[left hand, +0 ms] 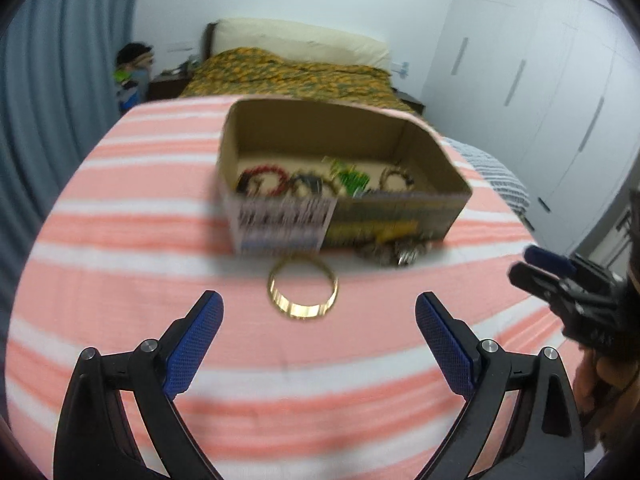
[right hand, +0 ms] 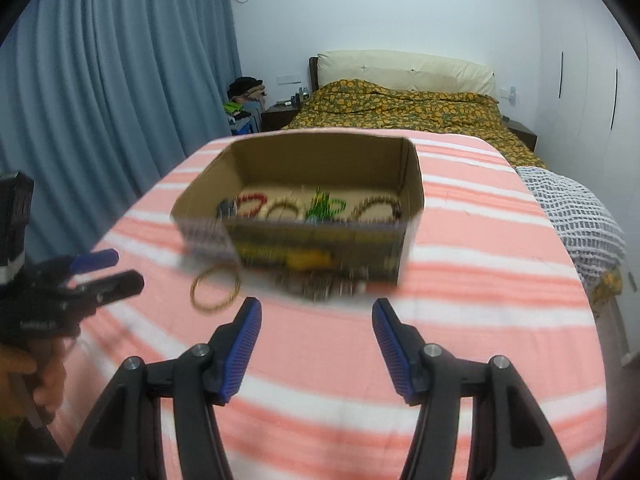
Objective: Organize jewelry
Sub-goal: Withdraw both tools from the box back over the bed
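Observation:
An open cardboard box (left hand: 436,152) stands on the pink-and-white striped cloth (left hand: 120,208), with several bead bracelets (left hand: 264,180) inside. A gold bangle (left hand: 303,290) lies on the cloth just in front of the box. A silver chain heap (left hand: 390,254) lies to its right against the box. My left gripper (left hand: 319,306) is open and empty, just short of the bangle. My right gripper (right hand: 317,312) is open and empty, just short of the chain heap (right hand: 320,286). The box (right hand: 412,184) and the bangle (right hand: 215,288) also show in the right wrist view.
A bed (right hand: 400,108) with a yellow patterned cover stands behind the table. Blue curtains (right hand: 120,80) hang at the left, white wardrobes (left hand: 540,80) at the right. A grey checked cloth (right hand: 576,216) hangs off the right side.

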Tool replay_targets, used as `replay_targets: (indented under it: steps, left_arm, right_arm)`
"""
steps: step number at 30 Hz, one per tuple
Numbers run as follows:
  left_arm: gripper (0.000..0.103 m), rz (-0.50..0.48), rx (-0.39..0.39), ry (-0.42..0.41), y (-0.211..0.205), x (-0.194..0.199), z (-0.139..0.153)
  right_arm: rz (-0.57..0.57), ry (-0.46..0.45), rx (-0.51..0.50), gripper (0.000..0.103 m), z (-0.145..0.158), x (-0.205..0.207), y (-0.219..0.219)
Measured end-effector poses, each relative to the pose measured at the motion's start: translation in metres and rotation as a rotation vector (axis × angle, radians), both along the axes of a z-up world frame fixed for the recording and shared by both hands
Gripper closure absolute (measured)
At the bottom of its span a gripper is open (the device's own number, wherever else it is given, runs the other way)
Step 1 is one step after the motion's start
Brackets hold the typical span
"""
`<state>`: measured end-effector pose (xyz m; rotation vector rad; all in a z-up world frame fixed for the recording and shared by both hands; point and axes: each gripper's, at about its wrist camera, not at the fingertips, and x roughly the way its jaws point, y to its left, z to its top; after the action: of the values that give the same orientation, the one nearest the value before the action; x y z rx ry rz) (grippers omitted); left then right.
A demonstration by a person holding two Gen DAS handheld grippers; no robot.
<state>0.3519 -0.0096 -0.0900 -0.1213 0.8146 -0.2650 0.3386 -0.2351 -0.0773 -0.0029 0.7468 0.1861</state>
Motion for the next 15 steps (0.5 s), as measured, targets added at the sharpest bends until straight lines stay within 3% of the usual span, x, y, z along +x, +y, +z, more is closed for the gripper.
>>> replay_targets:
  steps: [6, 15]
  left_arm:
    - [0.006, 0.064, 0.014, 0.042, 0.010, -0.036, -0.028]
    - [0.003, 0.072, 0.092, 0.057, 0.007, -0.059, -0.048]
  right_arm:
    - [-0.017, -0.017, -0.064, 0.044, -0.022, -0.041, 0.010]
    - [-0.046, -0.003, -0.013, 0.044, -0.045, -0.065, 0.012]
